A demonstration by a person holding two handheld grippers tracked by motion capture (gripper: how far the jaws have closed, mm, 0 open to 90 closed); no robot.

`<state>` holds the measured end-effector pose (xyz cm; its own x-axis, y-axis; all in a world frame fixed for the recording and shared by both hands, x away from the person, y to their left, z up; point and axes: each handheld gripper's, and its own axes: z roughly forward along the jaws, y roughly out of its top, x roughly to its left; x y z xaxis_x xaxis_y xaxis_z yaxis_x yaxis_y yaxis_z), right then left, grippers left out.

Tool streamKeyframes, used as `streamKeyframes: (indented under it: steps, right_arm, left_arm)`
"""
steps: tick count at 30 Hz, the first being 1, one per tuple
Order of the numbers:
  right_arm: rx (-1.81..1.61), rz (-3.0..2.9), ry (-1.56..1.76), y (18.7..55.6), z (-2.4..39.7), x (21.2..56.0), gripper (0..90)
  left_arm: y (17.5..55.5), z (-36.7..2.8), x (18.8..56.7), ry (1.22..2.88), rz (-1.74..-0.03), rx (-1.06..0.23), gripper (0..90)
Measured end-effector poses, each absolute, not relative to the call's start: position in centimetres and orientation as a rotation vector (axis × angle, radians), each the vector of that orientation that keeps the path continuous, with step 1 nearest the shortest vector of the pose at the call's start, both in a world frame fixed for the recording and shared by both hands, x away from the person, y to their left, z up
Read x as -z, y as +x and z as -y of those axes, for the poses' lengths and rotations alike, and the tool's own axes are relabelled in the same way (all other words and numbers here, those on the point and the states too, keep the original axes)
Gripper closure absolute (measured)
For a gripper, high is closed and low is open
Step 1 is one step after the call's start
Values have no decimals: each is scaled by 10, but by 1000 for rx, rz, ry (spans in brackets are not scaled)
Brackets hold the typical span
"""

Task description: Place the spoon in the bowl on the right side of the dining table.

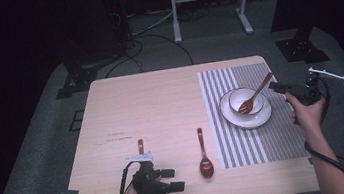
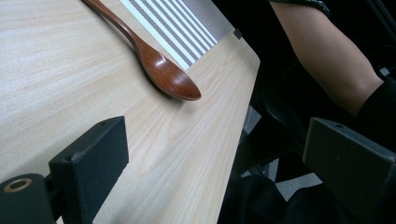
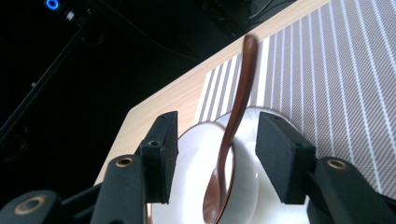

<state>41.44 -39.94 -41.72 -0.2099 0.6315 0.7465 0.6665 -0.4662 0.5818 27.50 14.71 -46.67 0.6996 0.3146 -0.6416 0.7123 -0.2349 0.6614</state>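
Wooden fork (image 3: 236, 121) is resting in the bowl (image 3: 245, 179), between the loosened right gripper (image 3: 217, 154); backing straight off avoids tipping it. Left gripper (image 2: 210, 163) is gaping, empty.

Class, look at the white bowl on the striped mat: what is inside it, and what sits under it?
Inside the bowl leans a wooden fork. Under it sits a white plate; the plate's centre is covered.

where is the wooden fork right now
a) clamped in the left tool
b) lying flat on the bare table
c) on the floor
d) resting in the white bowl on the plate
d: the wooden fork leans with its head inside the white bowl, which sits on the plate on the striped mat; the right tool stands open around its handle without pressing on it.
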Motion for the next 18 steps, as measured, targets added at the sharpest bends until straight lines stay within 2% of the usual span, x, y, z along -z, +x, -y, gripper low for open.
streamKeyframes:
  steps: [18]
  right_arm:
    - [1759,1713,-1861,382,384,424,442]
  left_arm:
    - [276,-147,466,1830,-807,454,58]
